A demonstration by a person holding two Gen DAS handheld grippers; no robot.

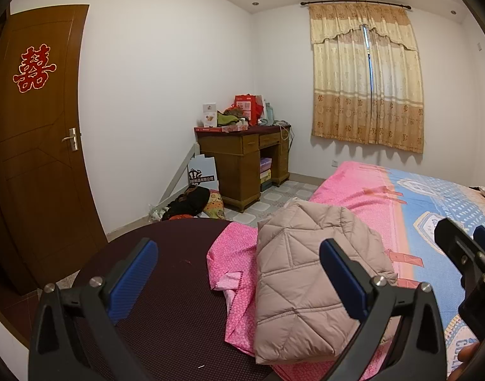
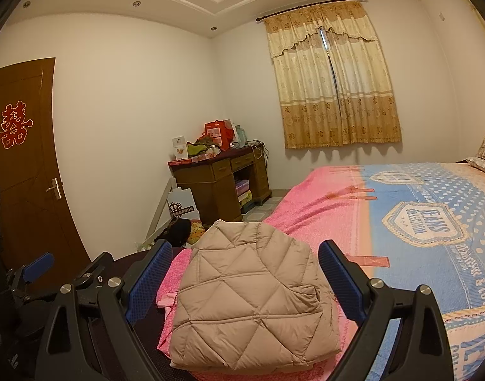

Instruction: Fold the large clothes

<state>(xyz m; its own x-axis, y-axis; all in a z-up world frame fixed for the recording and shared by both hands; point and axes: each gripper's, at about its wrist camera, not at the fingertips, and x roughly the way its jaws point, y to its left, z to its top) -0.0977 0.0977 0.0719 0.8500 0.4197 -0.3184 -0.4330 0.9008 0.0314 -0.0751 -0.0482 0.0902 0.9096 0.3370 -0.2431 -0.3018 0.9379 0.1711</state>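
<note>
A folded beige quilted padded jacket (image 2: 252,292) is laid on the pink-and-blue bedsheet (image 2: 410,254) at the bed's corner. Its near edge is cut off by the spread, empty left gripper (image 1: 239,279) and right gripper (image 2: 245,279). The desk clutter (image 1: 242,112) is hard to make out.

I saw the quilted jacket (image 2: 252,298) was matt padded cloth; the bedspread (image 2: 410,231) soft printed fabric; the desk (image 1: 242,165) varnished wood.
</note>
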